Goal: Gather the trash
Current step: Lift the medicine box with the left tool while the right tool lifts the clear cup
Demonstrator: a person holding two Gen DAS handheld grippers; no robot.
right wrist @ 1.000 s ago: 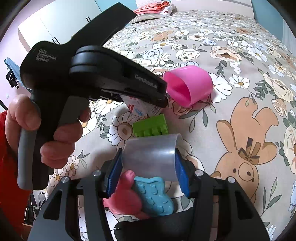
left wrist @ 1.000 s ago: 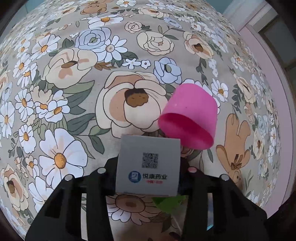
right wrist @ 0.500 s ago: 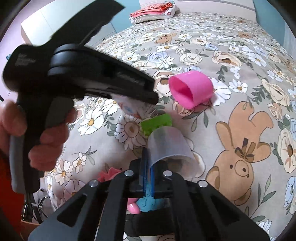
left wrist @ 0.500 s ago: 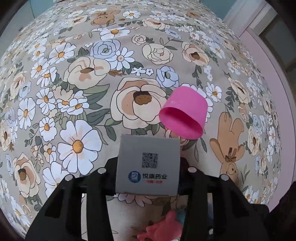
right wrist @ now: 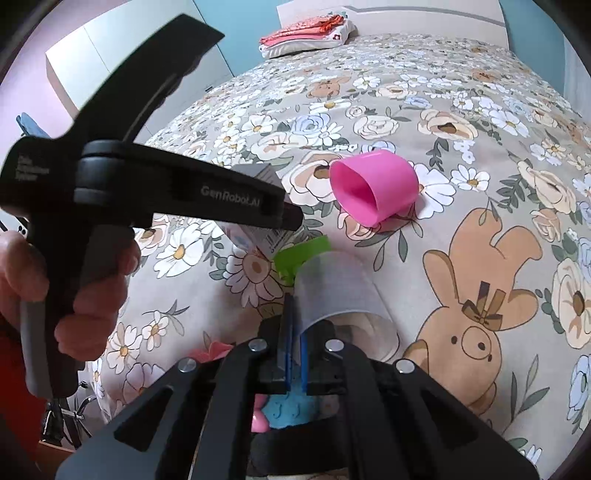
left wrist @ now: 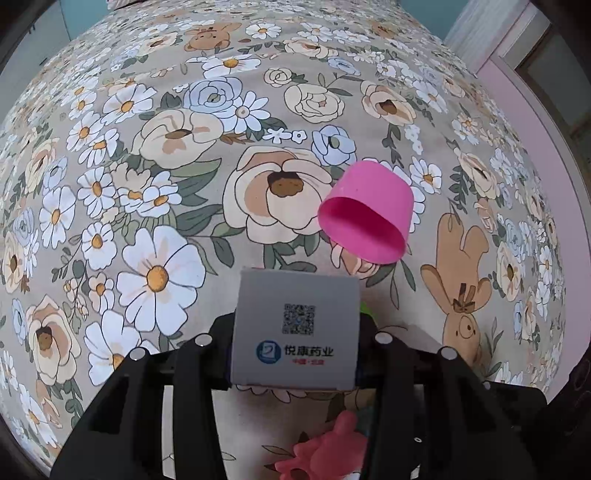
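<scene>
l gripper (left wrist: 295, 332) clamped on a grey box (left wrist: 297, 334), jaws partway in, pads on both box sides. box has qr code + blue logo w/ chinese text on the face toward cam. held above the bed (left wrist: 147, 166), floral/bunny print cover. in r wrist view the l gripper (right wrist: 288, 218) is at upper left, a hand (right wrist: 74, 280) on its handle, box (right wrist: 258, 236) poking out under the jaw tips.

r gripper (right wrist: 294, 343) pinched nearly flat on the rim of a clear cup (right wrist: 332, 291); blue pads close together w/ the thin cup wall between. cup is tipped over, mouth toward the gripper, looks squashed at the grip.

pink cup (left wrist: 367, 212) lies on its side on the cover, mouth toward cams, apart from both grippers; same cup in r view (right wrist: 373, 188) just past the clear one. green block (right wrist: 301, 254) on the cover between box and clear cup, partly hidden behind the clear cup; only a sliver shows in l view at the box's r edge.

pink toy (left wrist: 325, 450) low in l view below the box. in r view a blue toy (right wrist: 291, 410) sits under the jaws beside a bit of pink; exact shapes can't tell.

folded clothes (right wrist: 306, 35) at far end of bed.
</scene>
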